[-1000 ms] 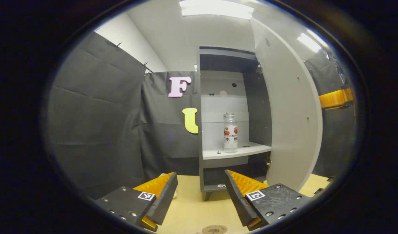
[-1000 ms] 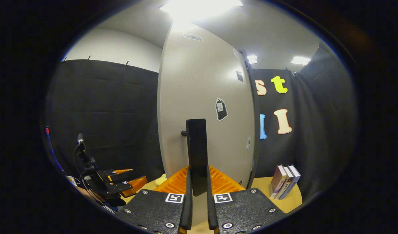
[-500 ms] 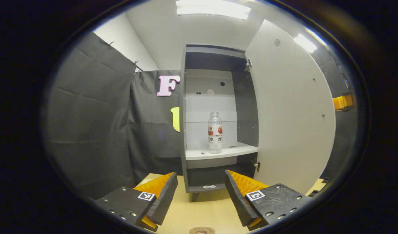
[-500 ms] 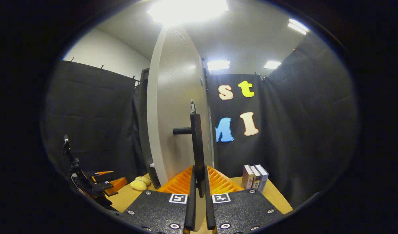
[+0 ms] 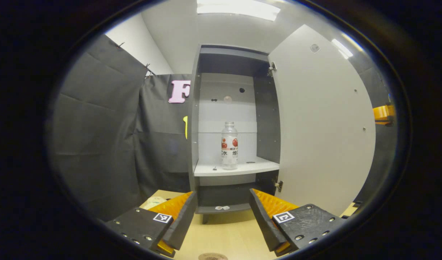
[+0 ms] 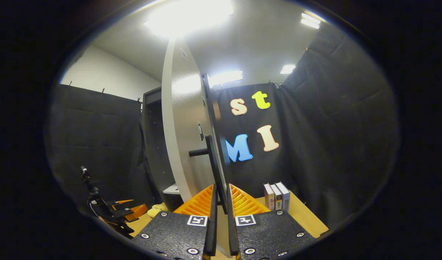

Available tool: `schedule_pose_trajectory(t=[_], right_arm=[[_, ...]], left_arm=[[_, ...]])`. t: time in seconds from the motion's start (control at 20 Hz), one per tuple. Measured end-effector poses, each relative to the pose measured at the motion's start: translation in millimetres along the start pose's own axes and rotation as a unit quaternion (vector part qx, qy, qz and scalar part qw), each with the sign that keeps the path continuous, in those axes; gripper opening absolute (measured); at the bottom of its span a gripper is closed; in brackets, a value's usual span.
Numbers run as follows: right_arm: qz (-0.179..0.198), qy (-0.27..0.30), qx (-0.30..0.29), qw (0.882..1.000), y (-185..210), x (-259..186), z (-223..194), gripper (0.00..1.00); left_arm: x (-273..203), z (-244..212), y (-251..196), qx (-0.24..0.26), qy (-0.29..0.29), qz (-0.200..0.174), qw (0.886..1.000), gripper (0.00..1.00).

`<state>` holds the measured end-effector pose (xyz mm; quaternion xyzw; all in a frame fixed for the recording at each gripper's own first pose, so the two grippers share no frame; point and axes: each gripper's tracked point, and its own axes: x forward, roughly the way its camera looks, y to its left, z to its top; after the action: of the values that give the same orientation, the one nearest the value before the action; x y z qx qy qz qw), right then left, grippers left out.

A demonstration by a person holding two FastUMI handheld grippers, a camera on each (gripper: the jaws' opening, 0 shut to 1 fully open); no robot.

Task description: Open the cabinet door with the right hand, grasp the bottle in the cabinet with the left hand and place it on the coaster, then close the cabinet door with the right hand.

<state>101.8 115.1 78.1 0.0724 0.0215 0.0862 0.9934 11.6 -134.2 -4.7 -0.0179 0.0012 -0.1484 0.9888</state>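
Cabinet (image 5: 199, 119) stands on the table (image 5: 224, 234), door (image 5: 322, 122) swung wide at 3 o'clock in the left gripper view, bottle (image 5: 229, 146) upright on the middle shelf (image 5: 253, 168). Right gripper (image 6: 219, 202) is clenched on the door handle (image 6: 213, 162). Left gripper (image 5: 222, 213) is released, well short of the bottle; coaster (image 5: 213, 256) lies at 6 o'clock.

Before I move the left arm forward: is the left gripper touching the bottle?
Apart. In the left gripper view, the left gripper is open above the table, with the bottle far ahead on the cabinet shelf.
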Motion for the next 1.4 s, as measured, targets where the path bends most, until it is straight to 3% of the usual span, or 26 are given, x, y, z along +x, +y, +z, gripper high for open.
schedule_pose_trajectory(t=[0.1, 0.2, 0.25, 0.35, 0.7, 0.75, 1.05, 1.2, 1.25, 1.35, 1.4], right_arm=[[-0.031, -0.012, -0.019, 0.999, -20.5, -21.1, 5.8, 0.15], [-0.049, -0.010, -0.016, 0.999, -34.3, -41.9, 1.7, 0.30], [-0.061, -0.008, -0.015, 0.998, -41.4, -54.4, -5.1, 0.60], [-0.094, -0.004, -0.021, 0.995, -61.0, -70.9, -14.4, 0.93], [-0.160, 0.025, -0.040, 0.986, -112.8, -56.8, -31.3, 0.95], [-0.166, 0.029, -0.037, 0.985, -113.8, -56.6, -34.7, 0.95], [-0.186, 0.047, -0.030, 0.981, -128.1, -58.8, -51.6, 0.95], [-0.196, 0.060, -0.027, 0.978, -135.3, -56.1, -61.3, 0.95], [-0.198, 0.064, -0.026, 0.978, -135.5, -55.1, -64.1, 0.95], [-0.197, 0.068, -0.026, 0.978, -135.8, -53.0, -68.0, 0.95], [-0.196, 0.071, -0.027, 0.978, -137.2, -50.7, -69.6, 0.95]], left_arm=[[15.0, 4.8, -4.5, -0.004, -0.004, -0.009, 1.000, 0.86], [30.5, 11.8, -12.5, -0.010, -0.009, -0.020, 1.000, 0.90], [40.7, 16.3, -13.5, -0.012, -0.011, -0.023, 1.000, 0.86], [64.1, 22.3, -13.2, -0.015, -0.016, -0.025, 0.999, 0.89], [152.2, 32.7, -13.2, 0.003, -0.022, -0.023, 0.999, 0.86], [163.6, 34.4, -15.6, 0.007, -0.023, -0.026, 0.999, 0.89], [238.3, 36.3, -21.2, 0.006, -0.014, -0.032, 0.999, 0.85], [268.1, 33.1, -24.5, 0.006, 0.004, -0.031, 1.000, 0.89], [276.3, 31.1, -24.6, 0.010, 0.010, -0.030, 0.999, 0.82], [291.2, 26.6, -21.4, 0.020, 0.019, -0.021, 0.999, 0.89], [296.6, 25.4, -19.9, 0.022, 0.021, -0.017, 0.999, 0.86]])
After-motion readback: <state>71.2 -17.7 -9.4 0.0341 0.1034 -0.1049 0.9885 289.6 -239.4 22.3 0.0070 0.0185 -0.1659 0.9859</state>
